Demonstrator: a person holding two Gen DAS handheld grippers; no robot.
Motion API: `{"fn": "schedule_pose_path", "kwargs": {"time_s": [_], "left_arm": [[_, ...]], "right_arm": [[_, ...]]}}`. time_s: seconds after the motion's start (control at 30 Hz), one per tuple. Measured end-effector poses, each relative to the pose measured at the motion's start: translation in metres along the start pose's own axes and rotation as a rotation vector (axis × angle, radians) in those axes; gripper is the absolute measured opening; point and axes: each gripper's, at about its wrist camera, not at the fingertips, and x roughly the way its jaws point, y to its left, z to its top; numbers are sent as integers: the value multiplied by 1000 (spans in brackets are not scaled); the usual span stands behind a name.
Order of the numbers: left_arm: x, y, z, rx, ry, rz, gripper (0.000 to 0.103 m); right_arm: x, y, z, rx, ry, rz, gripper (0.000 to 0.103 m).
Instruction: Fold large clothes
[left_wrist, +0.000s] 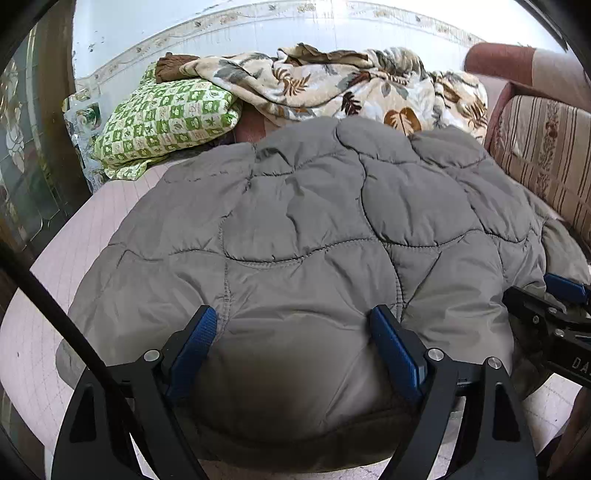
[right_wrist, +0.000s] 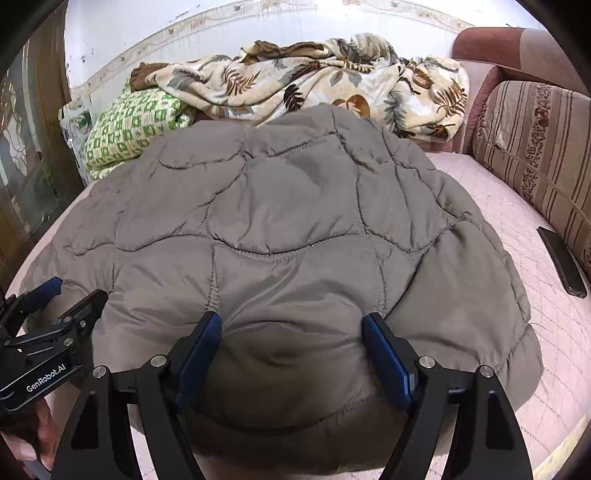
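Garment: grey quilted jacket (left_wrist: 295, 221) lies spread on the pink bed (left_wrist: 55, 266), near hem toward the cameras
Left wrist view: left gripper (left_wrist: 295, 350) stands wide over the near hem, blue pads either side of a puffed bulge, not pinching it; right gripper (left_wrist: 554, 314) shows at the right edge
Background: green checked pillow (left_wrist: 162, 122) and leaf-print blanket (left_wrist: 332, 85) heaped at the far end, well apart from the grippers
Right wrist view: right gripper (right_wrist: 291, 354) likewise wide over the hem, fabric between the pads but loose; left gripper (right_wrist: 48, 332) at the left edge; dark phone (right_wrist: 561, 262) near the striped cushion (right_wrist: 535, 147)
Progress: jacket looks like a compact doubled bundle, so likely one fold is laid; further folds and smoothing probably remain
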Motion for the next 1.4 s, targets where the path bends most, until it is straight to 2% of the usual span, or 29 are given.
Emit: {"fn": "schedule_pose_path", "kwargs": {"time_s": [0.1, 0.27, 0.37, 0.57, 0.63, 0.77, 0.93, 1.0, 1.13, 1.23, 1.33, 1.4], "left_arm": [[-6, 4, 1, -8, -13, -13, 85], [-14, 8, -1, -16, -20, -25, 85], [-16, 8, -2, -21, -14, -22, 85], [-21, 7, -7, -19, 13, -12, 85], [-27, 7, -9, -23, 22, -8, 85], [-55, 8, -14, -24, -2, -21, 85], [-98, 14, -28, -55, -56, -9, 88], [-114, 17, -36, -70, -67, 17, 89], [-152, 22, -53, -88, -110, -13, 95], [-169, 25, -66, -70, -153, 16, 96], [-171, 28, -67, -86, -170, 28, 96], [-170, 30, -64, -100, -156, 21, 96]], "right_arm": [[-15, -2, 0, 10, -43, 10, 83], [-35, -16, 0, 53, -99, -37, 83], [-37, -23, -2, 95, -87, -61, 83], [-23, -22, -12, 105, 27, -38, 87], [-31, -23, -13, 121, 16, -31, 87], [-62, -15, -19, 111, -63, 4, 87], [-113, 9, -32, -1, -182, 2, 87], [-137, 17, -40, -36, -229, 8, 87], [-178, 29, -72, -48, -313, 57, 92], [-188, 42, -96, -85, -370, 75, 94], [-189, 50, -90, -95, -382, 84, 94], [-195, 53, -88, -88, -431, 64, 94]]}}
